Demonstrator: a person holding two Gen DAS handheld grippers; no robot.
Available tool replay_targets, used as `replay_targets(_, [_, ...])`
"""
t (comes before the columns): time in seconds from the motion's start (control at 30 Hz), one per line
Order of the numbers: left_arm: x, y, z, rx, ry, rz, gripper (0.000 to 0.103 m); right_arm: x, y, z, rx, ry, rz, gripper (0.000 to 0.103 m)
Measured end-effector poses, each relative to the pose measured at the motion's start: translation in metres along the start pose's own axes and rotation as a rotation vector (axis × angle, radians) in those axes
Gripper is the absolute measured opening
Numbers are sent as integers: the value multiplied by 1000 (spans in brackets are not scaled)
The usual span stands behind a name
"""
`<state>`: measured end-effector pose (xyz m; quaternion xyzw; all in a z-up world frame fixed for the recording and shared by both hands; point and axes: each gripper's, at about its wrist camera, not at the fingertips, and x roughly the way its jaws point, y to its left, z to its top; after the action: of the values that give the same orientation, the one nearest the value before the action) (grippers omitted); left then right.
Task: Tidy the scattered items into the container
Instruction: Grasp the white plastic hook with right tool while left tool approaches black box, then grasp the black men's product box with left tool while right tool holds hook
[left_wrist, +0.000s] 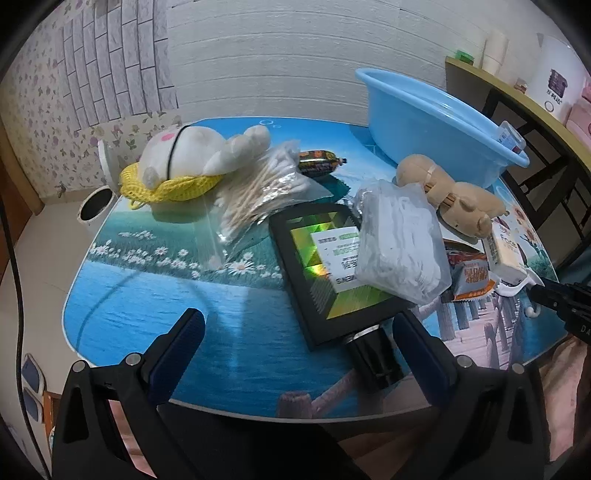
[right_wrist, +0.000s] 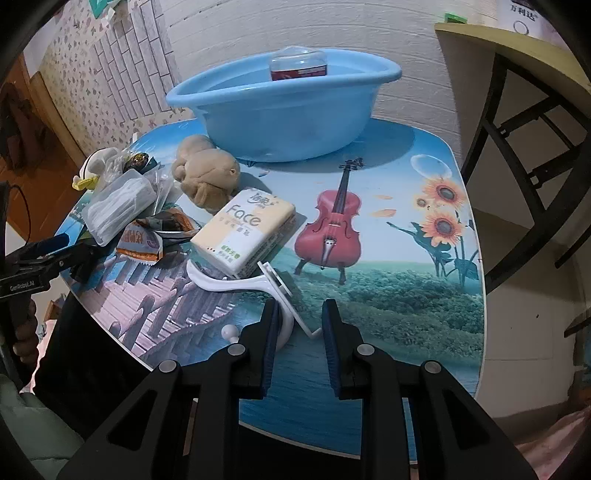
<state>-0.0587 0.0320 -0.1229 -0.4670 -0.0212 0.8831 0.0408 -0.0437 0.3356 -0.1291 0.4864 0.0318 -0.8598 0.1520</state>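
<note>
My right claw (right_wrist: 300, 332) is clamped on the white hook (right_wrist: 236, 282), beside the tissue pack (right_wrist: 245, 230). My left claw (left_wrist: 295, 332) gapes above the surface (left_wrist: 207, 295), the blue basin (right_wrist: 280, 110) beyond.

The basin (right_wrist: 280, 110) is plain light blue; inside it a clear box (right_wrist: 298, 66) shows a red band. The table top (right_wrist: 388, 295) beneath the basin bears a printed scene: blue water, white daisies, a red violin, orange sunflowers, a grey-brown boardwalk. Just in front of the basin lies a tan plush toy (right_wrist: 208, 173); nearer than that, a cream tissue pack (right_wrist: 245, 232) with grey "Face" lettering, and a white plastic hook (right_wrist: 236, 282). Well left of the basin, a white plush (left_wrist: 199, 151) rests on yellow mesh (left_wrist: 173, 188). A black box (left_wrist: 332, 273) shows an iridescent green-gold panel. The snack packet (right_wrist: 147, 240) seems orange and white.
</note>
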Motion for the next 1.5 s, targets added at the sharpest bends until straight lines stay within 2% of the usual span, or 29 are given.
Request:
replay_targets(0.33, [17,-15,9,20,21,-13,103,4,4,3,-7,9,-1,22])
replay_targets(0.57, [25,-25,14,43,17,8,103,8,6,8,-11,14,-3,24])
replay_targets(0.6, [25,-26,14,45,14,9,102,7,6,8,-13,14,-3,24])
replay_targets(0.7, [22,-28,12,71,5,14,88,8,7,9,-16,13,-3,24])
replay_targets(0.8, [18,-26,11,100,21,-14,87,8,8,9,-25,18,-1,25])
replay_targets(0.87, [15,-20,9,103,17,-29,87,9,8,10,-51,30,-14,38])
replay_targets(0.9, [15,-19,8,106,12,-28,88,11,7,11,-57,34,-34,48])
replay_targets(0.93, [16,-17,8,115,8,-26,88,11,6,11,-55,34,-46,49])
replay_targets(1.0, [17,-18,9,126,11,-18,88,12,3,14,-52,33,-45,49])
replay_targets(1.13, [24,-18,16,78,-1,9,90,14,3,19,-62,40,-50,48])
replay_targets(1.17, [26,-17,17,68,-6,15,90,14,4,20,-66,38,-53,46])
replay_targets(1.23, [28,-16,21,47,-11,27,90,14,3,19,-64,29,-50,29])
replay_targets(1.4, [31,-10,28,-28,-13,31,89,12,-1,20,-38,30,-30,25])
replay_targets(1.5, [30,-11,30,-44,-24,21,73,12,-1,20,-39,30,-30,25])
